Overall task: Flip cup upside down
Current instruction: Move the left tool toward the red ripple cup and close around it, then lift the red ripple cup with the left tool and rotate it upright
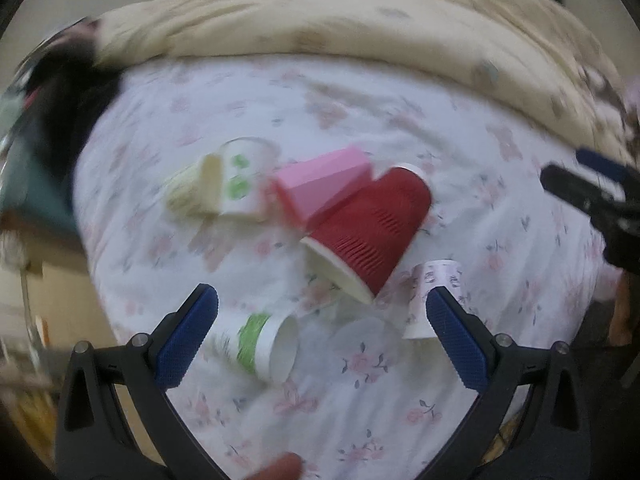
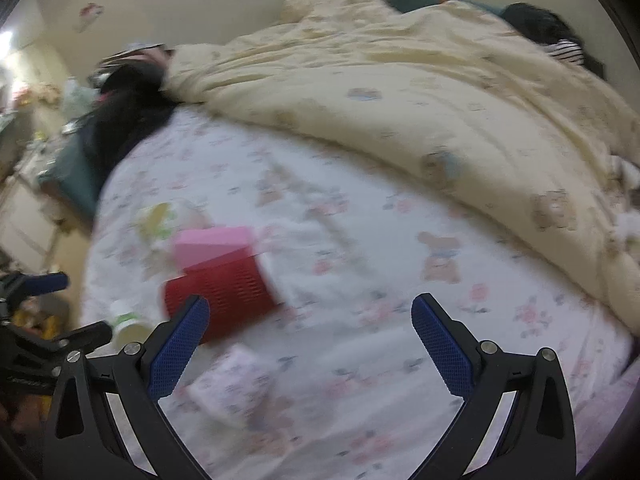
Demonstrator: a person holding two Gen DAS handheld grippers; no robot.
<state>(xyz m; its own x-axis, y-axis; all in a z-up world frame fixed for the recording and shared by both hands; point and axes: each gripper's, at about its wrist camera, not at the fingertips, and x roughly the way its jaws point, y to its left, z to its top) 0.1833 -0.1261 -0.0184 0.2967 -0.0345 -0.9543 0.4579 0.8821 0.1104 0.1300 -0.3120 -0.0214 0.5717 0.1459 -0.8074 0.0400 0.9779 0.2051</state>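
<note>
A bed fills the room: a white floral sheet [image 1: 360, 120] in front, a cream quilt [image 1: 320, 20] heaped along the far side. Cups are scattered on the sheet. From the left: a cream cup [image 1: 196, 190] nested against a white cup with green spots [image 1: 240, 178], both on their sides; nearer, a green-banded white cup [image 1: 268, 344] on its side, mouth facing right. Centre: a pink box [image 1: 320, 188] with a red ribbed cup [image 1: 372, 232] leaning against it, tilted, mouth down and toward the viewer. To the right, a pale printed cup [image 1: 436, 292], rim down as far as blur allows.

Left gripper [image 1: 322, 324]: jaws spread wide, holding nothing, poised above the green-banded cup. Right gripper [image 2: 310, 340]: likewise wide open and empty, over bare sheet to the right of the cups.

Assessment: no cup is grasped. Most lie sideways, so the flip is not yet done.
</note>
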